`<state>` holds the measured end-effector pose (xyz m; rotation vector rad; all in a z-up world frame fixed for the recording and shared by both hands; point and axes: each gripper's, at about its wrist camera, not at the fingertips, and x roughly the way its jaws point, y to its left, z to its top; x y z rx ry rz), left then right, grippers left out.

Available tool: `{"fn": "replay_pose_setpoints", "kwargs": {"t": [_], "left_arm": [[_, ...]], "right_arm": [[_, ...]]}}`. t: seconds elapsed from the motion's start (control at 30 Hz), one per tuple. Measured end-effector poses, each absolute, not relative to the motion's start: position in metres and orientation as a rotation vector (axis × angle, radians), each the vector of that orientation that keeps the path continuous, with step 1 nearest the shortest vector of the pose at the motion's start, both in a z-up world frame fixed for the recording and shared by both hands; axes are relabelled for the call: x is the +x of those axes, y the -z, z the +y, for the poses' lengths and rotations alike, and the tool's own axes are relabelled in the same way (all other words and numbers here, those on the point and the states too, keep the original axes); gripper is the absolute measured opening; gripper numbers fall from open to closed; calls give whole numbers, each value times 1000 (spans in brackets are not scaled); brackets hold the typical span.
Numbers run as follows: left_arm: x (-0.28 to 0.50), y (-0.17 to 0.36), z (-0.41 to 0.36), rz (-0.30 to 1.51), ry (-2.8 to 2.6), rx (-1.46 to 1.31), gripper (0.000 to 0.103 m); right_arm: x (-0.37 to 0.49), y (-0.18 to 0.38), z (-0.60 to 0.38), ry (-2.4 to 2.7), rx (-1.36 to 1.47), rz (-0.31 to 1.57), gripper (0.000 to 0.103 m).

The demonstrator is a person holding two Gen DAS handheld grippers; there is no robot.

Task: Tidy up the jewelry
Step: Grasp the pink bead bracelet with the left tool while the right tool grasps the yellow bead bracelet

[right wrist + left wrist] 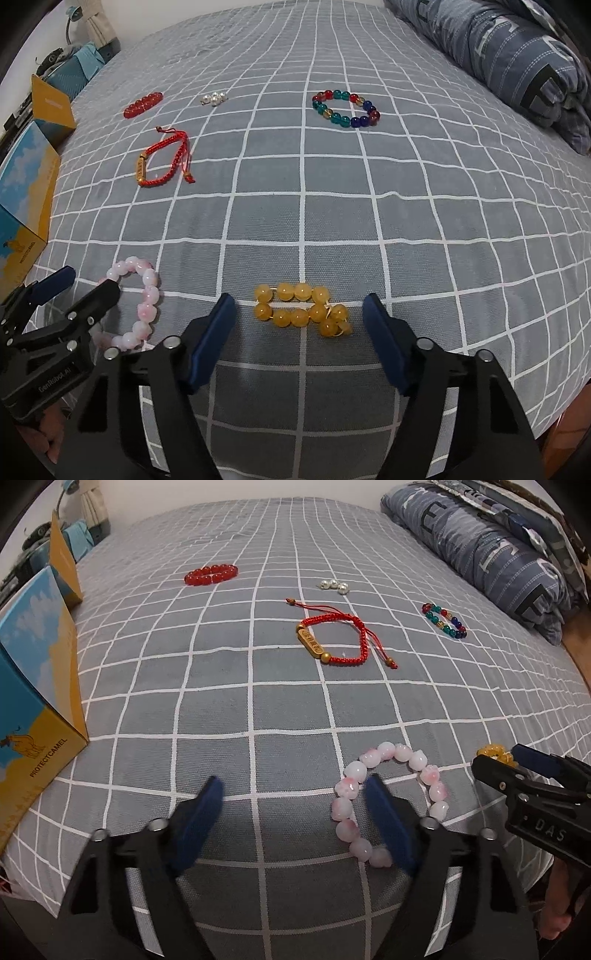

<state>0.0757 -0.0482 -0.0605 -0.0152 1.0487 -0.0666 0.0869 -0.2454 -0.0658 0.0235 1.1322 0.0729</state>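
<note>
So, lots scattered over a grey checked bedspread (221, 686). Left gripper (293, 801) low over it with blue pads apart, nothing pinched; right-hand finger (384, 823) sitting inside the loop of the pink bead bracelet (391, 757), other finger out on bare fabric. Can't tell if that pad actually touches a bead. Right gripper (299, 317) also spread wide, straddling the yellow bead bracelet (303, 310), squashed into a flat double row, gaps on both sides, not clamped.

Further up the bed: red cord bracelet with a gold bar (332, 642) in the middle, dark red bead bracelet (211, 574) off to the left, small cluster of pearly bits (334, 586) beyond the cord one, multicoloured glass bead bracelet (345, 109) toward the right. All well apart from each other and from both grippers.

Blue and yellow cardboard box (40, 686) along the left edge, flap up. Rolled blue-grey duvet (491, 550) top right. Nothing lying between either gripper and its bracelet.
</note>
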Motion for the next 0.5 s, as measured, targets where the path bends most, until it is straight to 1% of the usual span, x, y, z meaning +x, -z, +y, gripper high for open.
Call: {"fn": "replay_pose_setpoints", "kwargs": {"t": [0.03, 0.07, 0.1, 0.13, 0.17, 0.23, 0.27, 0.3, 0.33, 0.37, 0.4, 0.43, 0.5], "left_arm": [[75, 60, -48, 1051, 75, -17, 63], [75, 60, -48, 1053, 80, -16, 60], [75, 60, -49, 1054, 81, -13, 53], [75, 59, -49, 1054, 82, -4, 48], [74, 59, -49, 1055, 79, 3, 46], [74, 58, -48, 1056, 76, 6, 34], [74, 58, -48, 1058, 78, 8, 30], [74, 57, -48, 1059, 78, 11, 21], [74, 57, -48, 1061, 85, 13, 12], [74, 56, -48, 1068, 91, 8, 12], [73, 56, -48, 1067, 91, 3, 12], [72, 55, -48, 1067, 93, 4, 12], [71, 53, -49, 1062, 103, 5, 12]], "right_arm": [[87, 66, -245, -70, 24, 1134, 62], [88, 66, -245, -67, 25, 1137, 59], [88, 67, -245, -65, 25, 1141, 57], [88, 67, -245, -63, 25, 1144, 53], [88, 67, -245, -62, 26, 1145, 49], [89, 67, -244, -63, 27, 1150, 45], [88, 68, -245, -60, 28, 1152, 43], [88, 68, -245, -57, 31, 1154, 40], [89, 68, -245, -54, 33, 1156, 35], [89, 69, -245, -49, 30, 1159, 26], [89, 69, -244, -50, 30, 1160, 22], [88, 68, -245, -53, 39, 1161, 14], [88, 67, -245, -52, 52, 1158, 13]]}}
